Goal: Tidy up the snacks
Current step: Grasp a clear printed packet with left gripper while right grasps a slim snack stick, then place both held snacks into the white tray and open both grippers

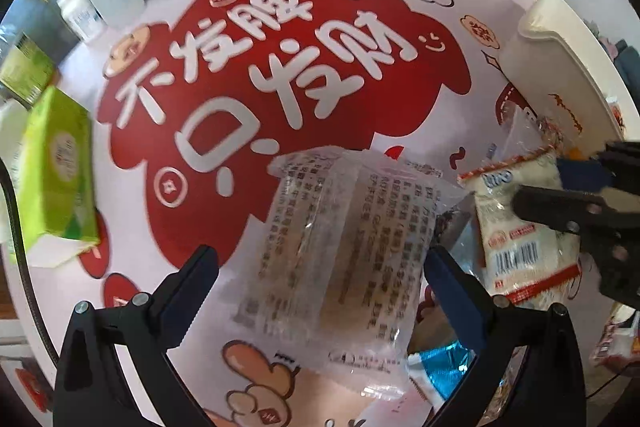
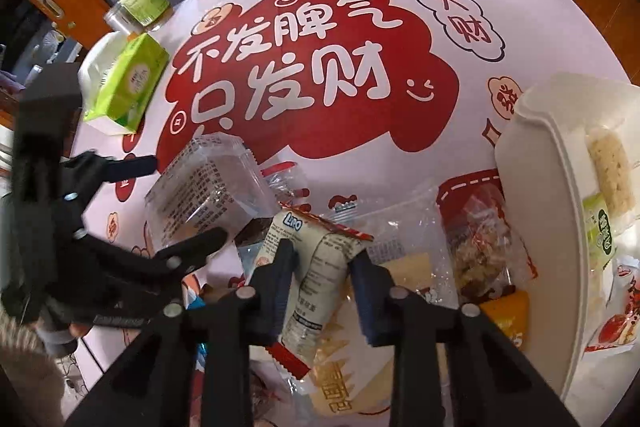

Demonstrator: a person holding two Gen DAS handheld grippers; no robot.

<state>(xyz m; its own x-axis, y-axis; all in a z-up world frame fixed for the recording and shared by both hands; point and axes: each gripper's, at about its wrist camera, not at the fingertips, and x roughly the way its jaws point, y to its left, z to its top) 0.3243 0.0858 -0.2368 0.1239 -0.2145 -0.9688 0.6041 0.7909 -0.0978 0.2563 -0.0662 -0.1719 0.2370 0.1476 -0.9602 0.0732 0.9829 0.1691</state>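
Snacks lie in a loose heap near the front right edge of the table (image 2: 460, 75), just beside the white bin (image 2: 532, 163) that stands at the right edge and already holds a few packets. Your right gripper (image 2: 324, 263) is clamped across the middle of a white cracker packet (image 2: 320, 267), its red-trimmed ends sticking out above and below the fingers. Your left gripper (image 1: 320, 267) is spread wide around a clear wrapped cake (image 1: 340, 235); neither finger seems to press on the wrapper, though I cannot tell whether the cake is resting on the table or on the packets under it.

The two grippers are crowded close together, so swinging the cracker packet toward the bin could knock the other gripper or drag the clear cake along. The cracker packet overlaps a yellow packet (image 2: 348, 363) and the clear bags beneath; lifting it fast may snag and scatter them toward the front edge. Squeezing harder risks crushing the crackers. If you close the left gripper now, the slippery film may crumple and slide out. The green tissue pack (image 1: 56, 171) sits at the left edge, well apart from the heap.
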